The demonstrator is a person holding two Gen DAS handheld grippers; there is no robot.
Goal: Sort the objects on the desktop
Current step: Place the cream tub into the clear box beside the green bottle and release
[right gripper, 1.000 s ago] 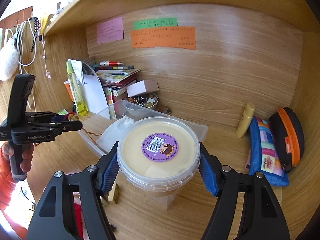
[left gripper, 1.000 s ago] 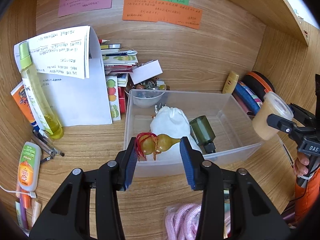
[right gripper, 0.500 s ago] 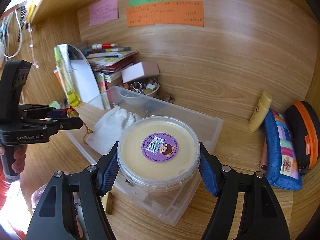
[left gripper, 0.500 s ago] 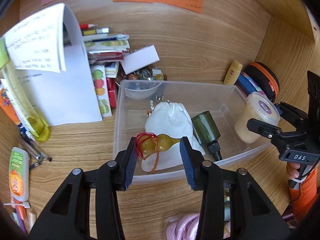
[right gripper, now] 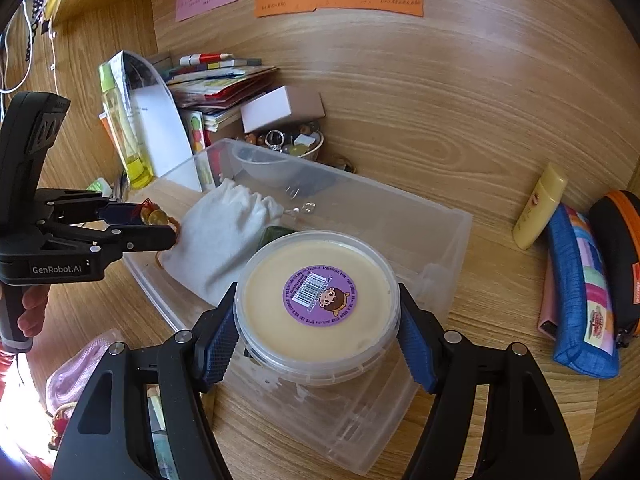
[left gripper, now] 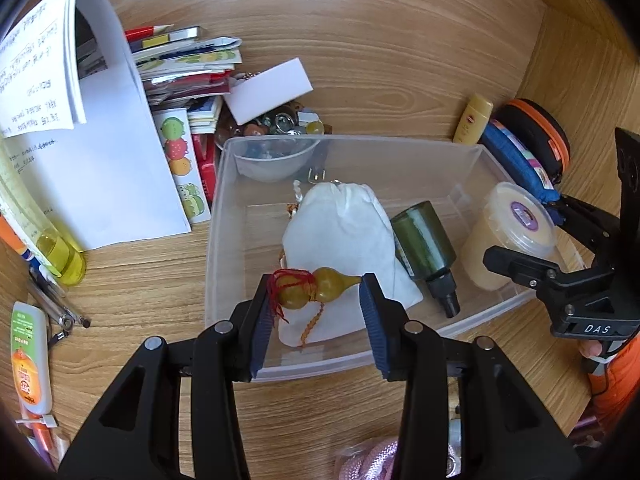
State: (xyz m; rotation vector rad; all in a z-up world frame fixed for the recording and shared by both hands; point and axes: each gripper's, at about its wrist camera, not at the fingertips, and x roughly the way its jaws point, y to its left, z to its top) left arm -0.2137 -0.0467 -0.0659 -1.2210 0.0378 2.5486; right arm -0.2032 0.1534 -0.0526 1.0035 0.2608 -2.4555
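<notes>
gourd charm [left gripper: 316,287] with its red cord sits clamped between the blue pads of the left gripper [left gripper: 318,312], held over the near edge of the clear plastic bin [left gripper: 218,208], just above the white drawstring pouch [left gripper: 340,232]. inside the bin, the pouch fills the middle, a dark green bottle [left gripper: 426,248] lies beside it, and bare floor shows along the far wall. the right gripper [right gripper: 318,330] is closed around the lidded cream tub [right gripper: 318,306], which hangs over the bin's right end, near its side wall.
</notes>
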